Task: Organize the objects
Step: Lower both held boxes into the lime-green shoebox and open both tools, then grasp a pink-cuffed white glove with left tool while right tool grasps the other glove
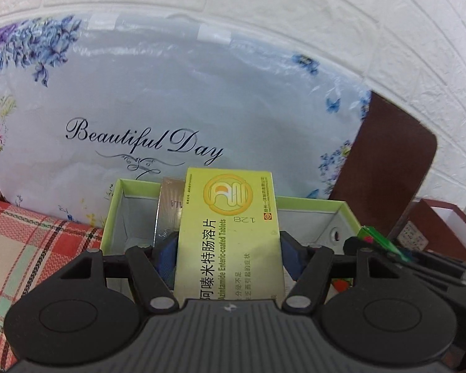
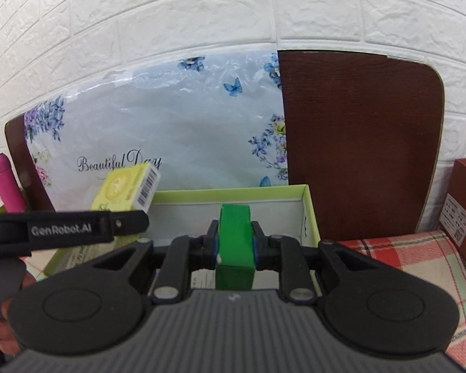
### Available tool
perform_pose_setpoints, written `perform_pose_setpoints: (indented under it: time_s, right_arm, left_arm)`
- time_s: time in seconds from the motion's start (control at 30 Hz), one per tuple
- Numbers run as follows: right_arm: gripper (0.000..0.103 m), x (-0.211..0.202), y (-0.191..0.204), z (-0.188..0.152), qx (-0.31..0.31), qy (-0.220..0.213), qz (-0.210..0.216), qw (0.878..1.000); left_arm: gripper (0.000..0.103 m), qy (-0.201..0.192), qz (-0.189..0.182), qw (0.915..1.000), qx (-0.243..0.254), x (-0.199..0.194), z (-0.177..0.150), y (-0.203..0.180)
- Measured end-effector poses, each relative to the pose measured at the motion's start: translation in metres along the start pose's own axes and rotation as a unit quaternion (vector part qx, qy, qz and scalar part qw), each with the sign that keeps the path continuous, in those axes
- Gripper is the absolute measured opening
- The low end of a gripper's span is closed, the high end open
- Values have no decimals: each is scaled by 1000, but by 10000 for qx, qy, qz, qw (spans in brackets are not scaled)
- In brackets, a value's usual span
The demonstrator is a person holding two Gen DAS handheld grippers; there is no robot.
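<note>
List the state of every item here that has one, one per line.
Left gripper: shut on the yellow tablet box, held over the tray.
Right gripper: shut on the green box, held over the tray.
Green-rimmed tray: open-topped, partly filled.
Silver box: standing in the tray.

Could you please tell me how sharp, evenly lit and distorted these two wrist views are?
Left wrist: fisheye bends the brick wall; glare streaks the floral bag; pill box text sharp. Right wrist: same bending, even light, green box crisp.
</note>
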State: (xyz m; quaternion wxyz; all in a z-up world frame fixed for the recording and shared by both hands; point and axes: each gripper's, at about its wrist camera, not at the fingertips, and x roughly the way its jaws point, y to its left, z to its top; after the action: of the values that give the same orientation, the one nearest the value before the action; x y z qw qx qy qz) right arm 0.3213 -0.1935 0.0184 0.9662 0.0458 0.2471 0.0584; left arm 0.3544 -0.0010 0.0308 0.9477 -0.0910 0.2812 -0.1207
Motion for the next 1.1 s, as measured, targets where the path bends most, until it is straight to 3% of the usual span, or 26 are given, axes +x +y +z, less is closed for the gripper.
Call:
perform_pose_setpoints:
  time_s: [0.17,0.23,0.27,0.3,0.43,0.5,0.57,0.8,1.1]
  right_arm:
    - [20,20,3,1,-89,78,-81,9999]
    - [37,30,0,-2,-46,186,-103,9998]
    - [56,31,-2,-4,-8,193,-242,9995]
    - [63,30,-4,-5,18,127,-386,9992]
    - [69,13,-13,-4,93,-21,-351,9993]
    - [91,-1,-16,-1,169,-174,-354,9991]
    - [99,-19,-19,2,192,-345,-426,9983]
    - [103,-96,-10,-4,286,-617,-441,9967]
    - [103,-180,7,-55,126,-546,-168,9983]
  left_arm:
    - [82,135,151,9997,-125,17,-1,4]
    - [85,173,200,9996,-106,16,-2,3]
    - [87,182,179,9996,-110,14,-2,3]
    - [88,190,125,9997,-122,12,-2,4]
    - [88,189,-26,9997,-174,-3,-2,4]
    - [88,81,-111,9997,-188,-17,-2,1]
    - [88,-42,-146,9998,-143,-36,-4,-3]
    - [89,-79,-100,9996,258,-107,-25,-20]
    - [89,-98,-25,9998,179,-181,-84,-15]
